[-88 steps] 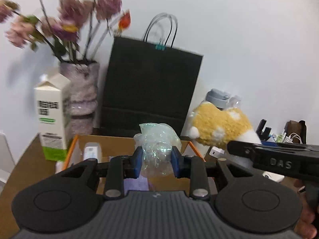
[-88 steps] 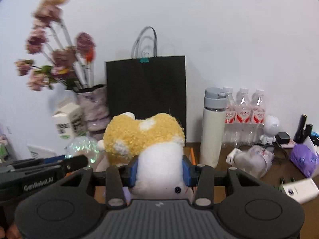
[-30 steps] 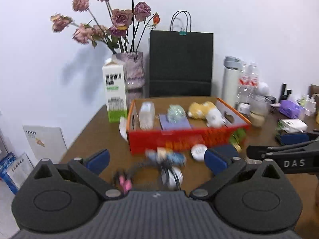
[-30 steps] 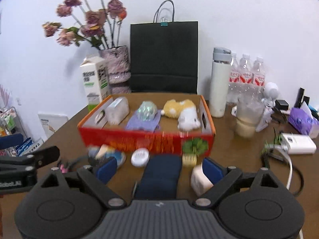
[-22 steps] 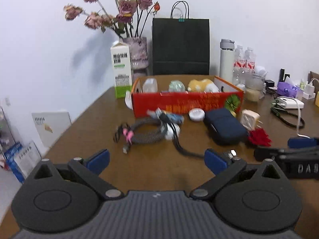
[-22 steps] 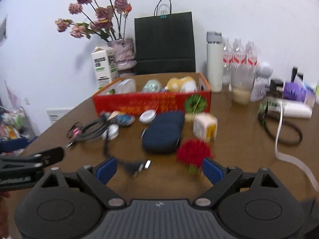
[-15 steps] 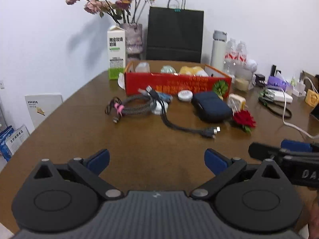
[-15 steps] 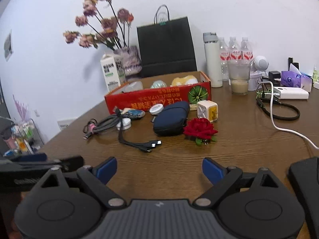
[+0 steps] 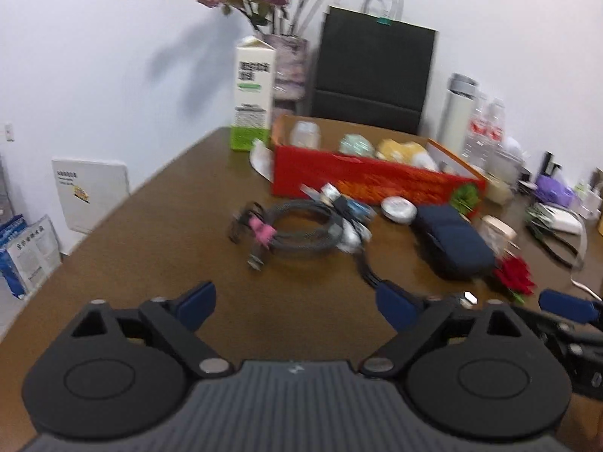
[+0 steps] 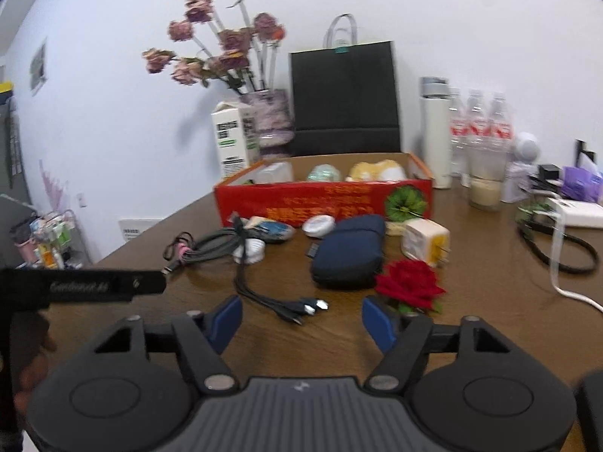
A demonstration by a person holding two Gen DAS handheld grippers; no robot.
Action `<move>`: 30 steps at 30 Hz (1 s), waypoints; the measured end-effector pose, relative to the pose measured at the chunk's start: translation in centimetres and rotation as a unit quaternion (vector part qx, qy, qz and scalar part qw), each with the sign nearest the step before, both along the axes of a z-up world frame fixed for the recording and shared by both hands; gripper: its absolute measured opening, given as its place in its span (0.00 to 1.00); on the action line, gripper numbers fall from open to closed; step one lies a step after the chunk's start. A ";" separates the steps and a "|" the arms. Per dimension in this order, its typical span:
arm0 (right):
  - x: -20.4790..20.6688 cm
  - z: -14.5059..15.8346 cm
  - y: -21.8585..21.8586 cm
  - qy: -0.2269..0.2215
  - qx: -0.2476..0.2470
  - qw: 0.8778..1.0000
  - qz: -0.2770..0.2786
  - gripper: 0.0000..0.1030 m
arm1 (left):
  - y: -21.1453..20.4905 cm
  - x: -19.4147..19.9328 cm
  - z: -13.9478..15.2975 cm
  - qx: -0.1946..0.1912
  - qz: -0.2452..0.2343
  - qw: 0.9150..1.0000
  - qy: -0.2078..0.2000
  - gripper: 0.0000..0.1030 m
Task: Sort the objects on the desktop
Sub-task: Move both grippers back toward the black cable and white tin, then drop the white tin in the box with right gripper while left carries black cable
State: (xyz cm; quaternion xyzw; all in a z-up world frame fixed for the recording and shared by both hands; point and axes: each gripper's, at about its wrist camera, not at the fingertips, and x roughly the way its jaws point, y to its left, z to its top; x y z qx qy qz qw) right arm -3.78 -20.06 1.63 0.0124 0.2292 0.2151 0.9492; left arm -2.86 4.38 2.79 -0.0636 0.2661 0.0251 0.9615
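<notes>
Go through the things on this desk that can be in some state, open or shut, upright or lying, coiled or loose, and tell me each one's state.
Left claw: open, empty.
Right claw: open, empty.
Red box: open-topped, toys inside.
Milk carton: upright.
Coiled cable: bundled, pink tie.
Black multi-plug cable: loose on table.
Navy pouch: lying flat.
Red rose: lying on table.
Thermos: upright, lid on.

One red box (image 10: 324,197), three water bottles (image 10: 476,124), one red rose (image 10: 409,282).

Your right gripper (image 10: 301,320) hangs wide apart over the table (image 10: 490,320), empty, cable plugs (image 10: 309,307) just ahead. Red rose (image 10: 409,282) touches the navy pouch (image 10: 350,252). Red box (image 10: 324,199) holds 3 items.
</notes>
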 end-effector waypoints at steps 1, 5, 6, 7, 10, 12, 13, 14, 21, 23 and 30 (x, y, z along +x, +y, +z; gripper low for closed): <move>0.6 0.0 0.6 0.000 -0.005 1.000 0.009 0.58 | 0.6 0.6 0.1 -0.002 0.006 1.000 -0.001 0.81; 3.4 -0.1 3.8 0.007 -0.026 0.999 0.043 0.44 | 3.0 4.0 0.3 -0.045 0.011 0.999 0.018 0.54; 4.3 -0.2 4.5 0.017 -0.021 0.998 0.052 0.44 | 3.7 5.3 0.2 -0.066 0.007 0.997 0.029 0.50; 5.3 -0.4 5.2 0.031 -0.016 0.997 0.062 0.43 | 4.2 6.3 0.0 -0.083 0.007 0.996 0.041 0.49; 7.8 -0.9 7.0 0.062 -0.011 0.995 0.076 0.43 | 5.2 9.5 -0.6 -0.124 0.017 0.989 0.072 0.49; 9.1 -1.1 8.0 0.072 -0.017 0.995 0.074 0.43 | 5.3 11.2 -0.9 -0.127 0.009 0.989 0.080 0.49; 9.8 -1.2 8.4 0.077 -0.022 0.994 0.071 0.42 | 5.2 11.9 -1.2 -0.122 0.013 0.988 0.090 0.49; 10.4 -1.4 8.8 0.084 -0.027 0.994 0.069 0.39 | 5.2 12.5 -1.5 -0.117 0.017 0.988 0.100 0.41; 12.8 -2.6 10.4 0.094 -0.047 0.992 0.065 0.12 | 3.9 12.8 -2.5 -0.062 0.015 0.995 0.082 0.19; 12.7 -2.6 10.6 0.089 -0.052 0.993 0.066 0.07 | 3.4 12.7 -2.4 -0.047 0.015 0.996 0.078 0.19; 11.4 -1.7 8.9 0.070 -0.017 0.996 0.051 0.01 | 3.0 9.2 -0.3 -0.051 0.025 0.998 0.022 0.17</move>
